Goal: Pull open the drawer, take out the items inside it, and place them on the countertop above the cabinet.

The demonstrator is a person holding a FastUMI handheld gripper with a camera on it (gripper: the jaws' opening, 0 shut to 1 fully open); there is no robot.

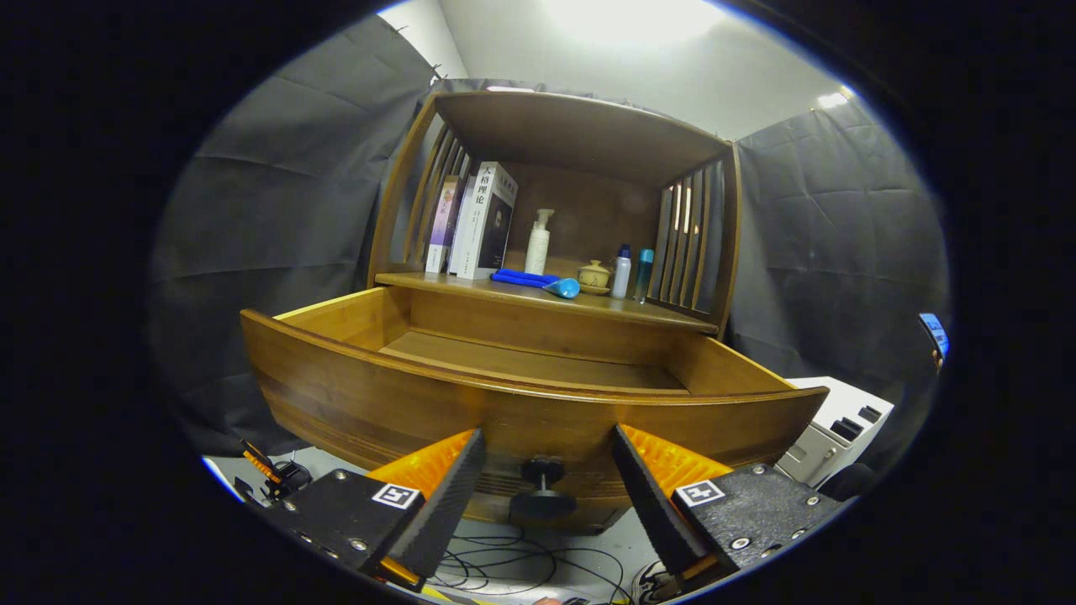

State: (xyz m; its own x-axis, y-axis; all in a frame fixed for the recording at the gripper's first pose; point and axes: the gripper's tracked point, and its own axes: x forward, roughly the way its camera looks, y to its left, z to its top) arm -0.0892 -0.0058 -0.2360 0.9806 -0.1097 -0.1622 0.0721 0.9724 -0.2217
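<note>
Before the cabinet: gripper point(545, 470) held low, level with the pulled-out drawer front.
Fingers: spread wide apart, pinching nothing, one on each side of the dark knob point(543, 487) and not touching it.
Drawer point(471, 395): pulled well out of the wooden cabinet point(555, 134), curved front panel just ahead of the fingertips; visible part of the drawer floor bare, near part hidden behind the front panel.
Countertop point(664, 318): directly above and behind the drawer, under the cabinet's roofed alcove with slatted sides.
Items on countertop: blue tube point(538, 281) lying flat near the front edge, tip toward the right; white pump bottle point(538, 242) upright behind it; small lidded ceramic cup point(593, 276) on a saucer just right of the tube; two slim bottles point(630, 273) standing side by side near the right slats.
Books point(479, 223): upright, leaning at the left end of the countertop.
Floor: loose black cables point(504, 567) beneath the drawer; white box point(836, 428) off to the right.
</note>
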